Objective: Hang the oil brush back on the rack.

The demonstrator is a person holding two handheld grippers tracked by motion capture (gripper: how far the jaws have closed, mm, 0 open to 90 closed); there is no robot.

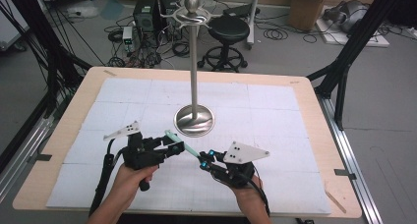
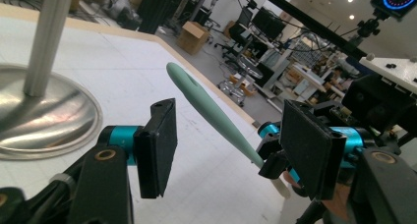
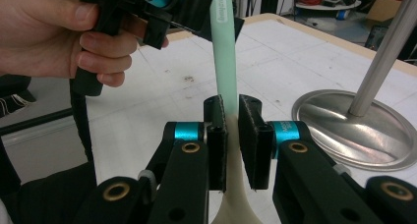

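Observation:
A long utensil with a mint-green handle (image 1: 183, 147) and a cream lower end (image 3: 237, 202) is held above the white mat. My right gripper (image 3: 232, 140) is shut on it where green meets cream, and it sits right of the left one in the high view (image 1: 203, 160). My left gripper (image 2: 226, 145) stands open with the green handle (image 2: 211, 111) passing between its jaws, touching neither pad. In the right gripper view the left gripper (image 3: 196, 8) straddles the handle's tip (image 3: 222, 17), with a hand (image 3: 59, 32) around its grip.
A tall metal stand with a round polished base (image 1: 194, 120) and a knobbed, hooked top (image 1: 192, 10) rises just beyond both grippers. A white gridded mat (image 1: 275, 116) covers the wooden table. A black stool (image 1: 228, 35) and computer towers (image 1: 147, 13) stand on the floor behind.

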